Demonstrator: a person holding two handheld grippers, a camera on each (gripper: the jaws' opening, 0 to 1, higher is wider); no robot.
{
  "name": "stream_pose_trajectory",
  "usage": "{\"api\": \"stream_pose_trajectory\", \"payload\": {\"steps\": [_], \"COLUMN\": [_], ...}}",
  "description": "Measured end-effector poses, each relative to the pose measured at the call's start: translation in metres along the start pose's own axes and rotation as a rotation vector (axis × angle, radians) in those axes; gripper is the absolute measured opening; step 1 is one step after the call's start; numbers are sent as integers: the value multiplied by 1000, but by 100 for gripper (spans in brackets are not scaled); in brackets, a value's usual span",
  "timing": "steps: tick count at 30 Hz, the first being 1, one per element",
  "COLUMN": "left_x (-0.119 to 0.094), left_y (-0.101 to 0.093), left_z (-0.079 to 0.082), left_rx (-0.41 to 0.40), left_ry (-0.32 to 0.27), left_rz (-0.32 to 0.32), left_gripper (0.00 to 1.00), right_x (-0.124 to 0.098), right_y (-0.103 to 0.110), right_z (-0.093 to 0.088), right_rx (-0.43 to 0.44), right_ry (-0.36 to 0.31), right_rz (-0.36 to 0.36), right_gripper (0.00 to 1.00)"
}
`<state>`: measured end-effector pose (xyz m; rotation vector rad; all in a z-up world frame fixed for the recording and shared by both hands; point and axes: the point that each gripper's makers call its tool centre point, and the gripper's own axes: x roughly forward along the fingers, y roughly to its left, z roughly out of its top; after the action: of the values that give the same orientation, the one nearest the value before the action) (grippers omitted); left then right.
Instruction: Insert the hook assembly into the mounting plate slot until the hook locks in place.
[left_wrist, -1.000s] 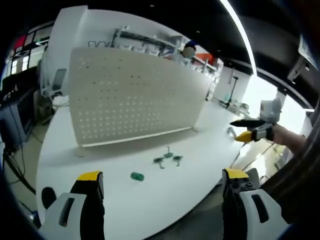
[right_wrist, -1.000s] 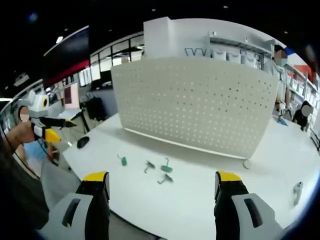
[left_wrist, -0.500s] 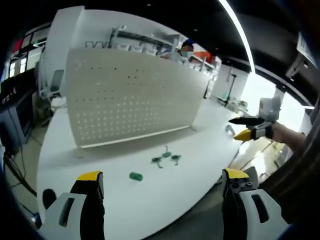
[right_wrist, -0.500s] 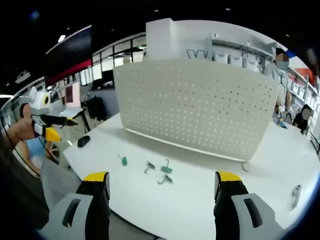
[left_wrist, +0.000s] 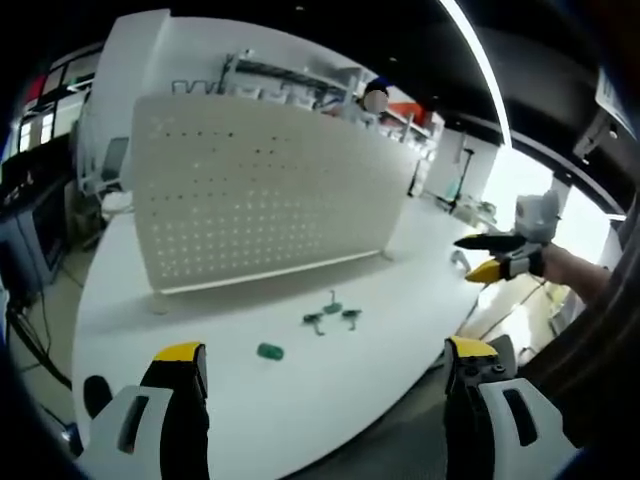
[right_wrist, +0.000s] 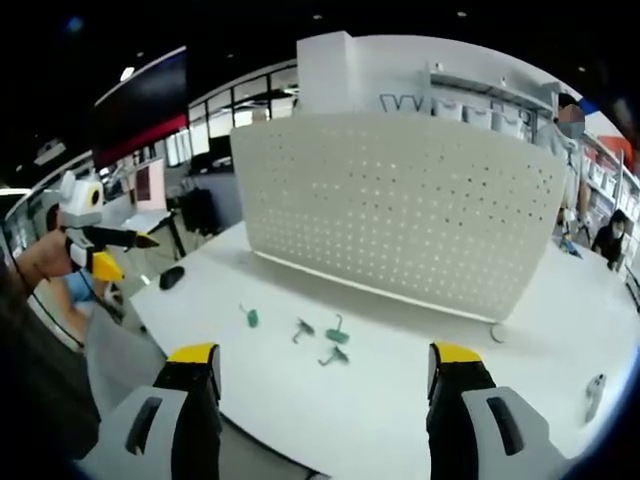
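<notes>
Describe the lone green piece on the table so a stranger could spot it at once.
Start at the big white pegboard standing upright on the white table. In front of it lie three small green hooks in a cluster. The green piece lies alone, apart from them toward the table's near edge: a stubby, brighter green lump.

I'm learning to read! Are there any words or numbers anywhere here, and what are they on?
Blue lettering on the white back wall, above the white perforated pegboard panel: too blurred and cut off to read.
Nothing else has readable words or numbers.
</notes>
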<state>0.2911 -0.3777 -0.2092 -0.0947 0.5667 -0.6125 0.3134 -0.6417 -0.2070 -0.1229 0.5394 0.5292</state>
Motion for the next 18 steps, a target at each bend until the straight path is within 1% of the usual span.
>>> {"api": "stream_pose_trajectory", "payload": {"steps": [5,10,12,13,16,17,18], "left_x": [0,0,-1,-1,-2,-3,-3], "left_y": [1,0,-1,-1,0,0,0], "left_z": [-3,-6,-7,-7,-8,-8,-7], "left_rx": [-17,-23,-27,-28,-33,-35,-36], "left_ry": [-2,3,2,2,0,-1,-5], "left_rz": [5,7,9,10,14,13,13], "left_gripper": [100,100,100,100,100,100,100], "right_x": [1,9,11,13,21,24,29], "right_y": [3,7,11,14,23,25,28], "right_z": [1,-3,-1,0,-1,-3,-7], "right_rx": [-8,-10,-7,-2,21,21,16], "right_ry": [3,24,11,-2,-4,1,24], "right_rz": [11,42,60,71,100,105,115], "right_gripper": [85,82,80,77,78,79,79]}}
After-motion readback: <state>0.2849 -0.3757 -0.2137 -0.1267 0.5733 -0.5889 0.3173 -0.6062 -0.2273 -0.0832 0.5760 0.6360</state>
